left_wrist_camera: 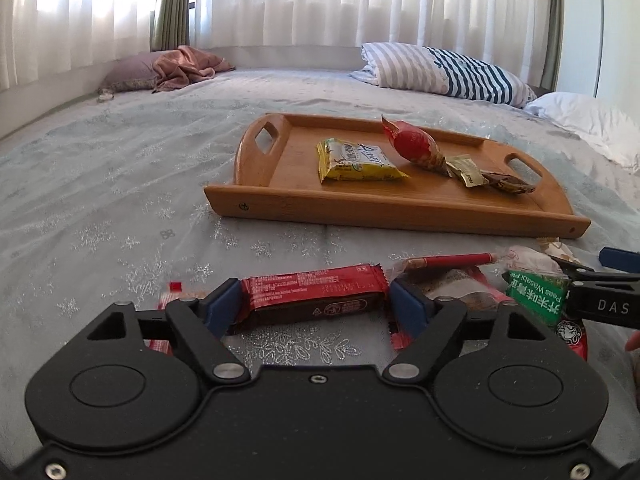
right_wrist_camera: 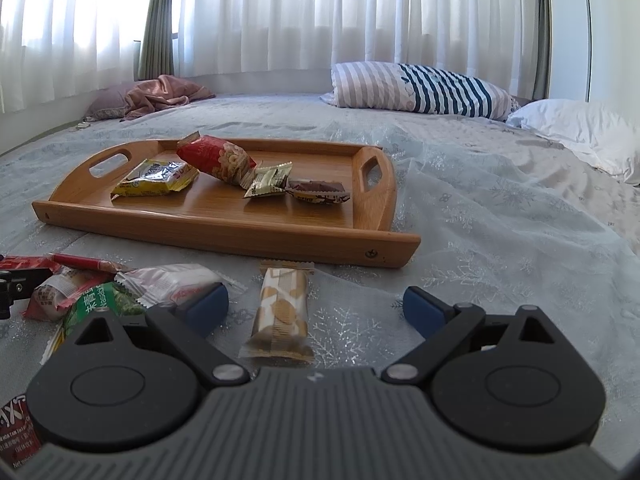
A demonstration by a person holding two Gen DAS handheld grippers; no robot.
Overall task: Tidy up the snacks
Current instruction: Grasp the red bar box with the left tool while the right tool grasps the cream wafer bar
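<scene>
Wooden handled tray (left_wrist_camera: pixel 400 208) on the bed already carries four wrapped snacks, so part of the sorting is judged done. Left claw (left_wrist_camera: pixel 316 300) brackets a red-and-black bar (left_wrist_camera: pixel 316 294), contact unclear; right claw (right_wrist_camera: pixel 316 304) is released around a beige biscuit packet (right_wrist_camera: pixel 282 312), with several packets left.

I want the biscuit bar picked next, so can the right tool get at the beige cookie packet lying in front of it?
Probably yes. The right tool stands open, and the beige cookie packet lies flat on the bedspread between its fingers, apart from the snack pile to its left. Nothing covers it.
</scene>
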